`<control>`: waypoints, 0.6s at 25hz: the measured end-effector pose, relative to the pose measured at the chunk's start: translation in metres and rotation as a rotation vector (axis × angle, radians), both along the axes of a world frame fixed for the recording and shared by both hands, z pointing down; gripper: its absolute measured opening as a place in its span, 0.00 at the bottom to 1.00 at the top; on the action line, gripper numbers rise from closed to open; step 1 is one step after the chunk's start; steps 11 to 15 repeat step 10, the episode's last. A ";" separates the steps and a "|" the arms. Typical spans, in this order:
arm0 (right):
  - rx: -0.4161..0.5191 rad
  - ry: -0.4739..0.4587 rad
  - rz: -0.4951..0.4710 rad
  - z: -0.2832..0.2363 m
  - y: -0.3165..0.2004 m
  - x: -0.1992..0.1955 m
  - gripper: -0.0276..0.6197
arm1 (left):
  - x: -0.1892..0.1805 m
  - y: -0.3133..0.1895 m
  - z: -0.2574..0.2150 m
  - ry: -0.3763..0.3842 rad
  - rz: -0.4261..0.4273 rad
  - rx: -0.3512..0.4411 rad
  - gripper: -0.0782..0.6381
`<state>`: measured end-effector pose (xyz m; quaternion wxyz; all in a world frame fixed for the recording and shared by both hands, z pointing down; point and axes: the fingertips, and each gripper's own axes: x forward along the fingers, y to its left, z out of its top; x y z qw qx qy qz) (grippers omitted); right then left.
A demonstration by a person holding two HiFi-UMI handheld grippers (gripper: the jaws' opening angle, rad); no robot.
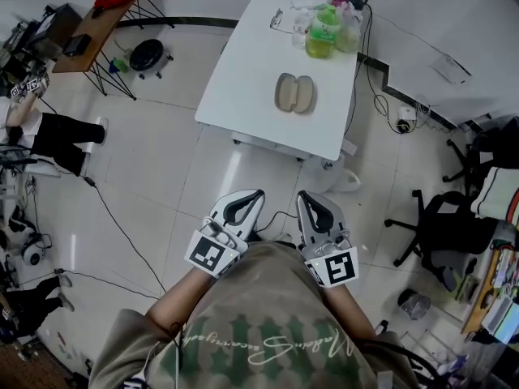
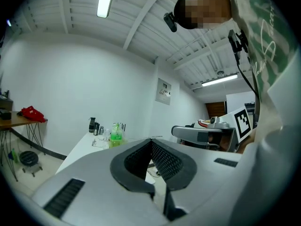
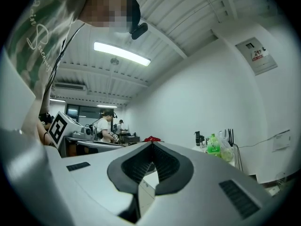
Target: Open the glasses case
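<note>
**A:** Well, where is the glasses case (image 1: pixel 294 93) at this moment?

**B:** It lies on the white desk (image 1: pixel 243 79), in the nearer half of the top, with bare surface all around it. It is beige and shows two oval halves side by side, so it looks spread open. From this height I cannot be fully sure.

**A:** And what is on the far end of the desk?

**B:** A green bottle (image 1: pixel 322 35) stands there in a small group of other things that are too small to name. The bottle is well apart from the case.

**A:** Is the left hand-held gripper (image 1: pixel 255 194) near the case?

**B:** No. The person holds it close to the body, above the floor (image 1: pixel 162 177), well apart from the desk. In its own view the two dark pads meet at the tip (image 2: pixel 151 140) and nothing is between them. It is closed and empty.

**A:** And the right hand-held gripper (image 1: pixel 304 194)?

**B:** It is the same. It is beside the left one, also in front of the chest. Its pads touch each other at the tip (image 3: pixel 151 144) and grip nothing. Both point level toward the desk.

**A:** What else is around?

**B:** A black office chair (image 1: pixel 438 229) stands on the right, and a thin cable (image 1: pixel 122 233) runs across the floor on the left.
</note>
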<state>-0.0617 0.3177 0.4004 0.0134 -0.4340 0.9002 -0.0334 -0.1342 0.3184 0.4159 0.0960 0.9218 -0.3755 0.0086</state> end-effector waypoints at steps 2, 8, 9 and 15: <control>0.005 -0.001 0.003 -0.002 0.003 0.000 0.06 | 0.003 0.002 -0.006 -0.002 -0.001 0.008 0.12; 0.012 0.006 0.014 -0.007 0.012 0.000 0.06 | 0.008 0.012 -0.011 0.010 0.002 0.004 0.12; 0.012 0.007 0.017 -0.007 0.013 0.001 0.06 | 0.009 0.013 -0.012 0.009 0.005 0.002 0.12; 0.011 0.008 0.019 -0.008 0.014 0.001 0.06 | 0.011 0.015 -0.014 0.007 0.009 0.001 0.12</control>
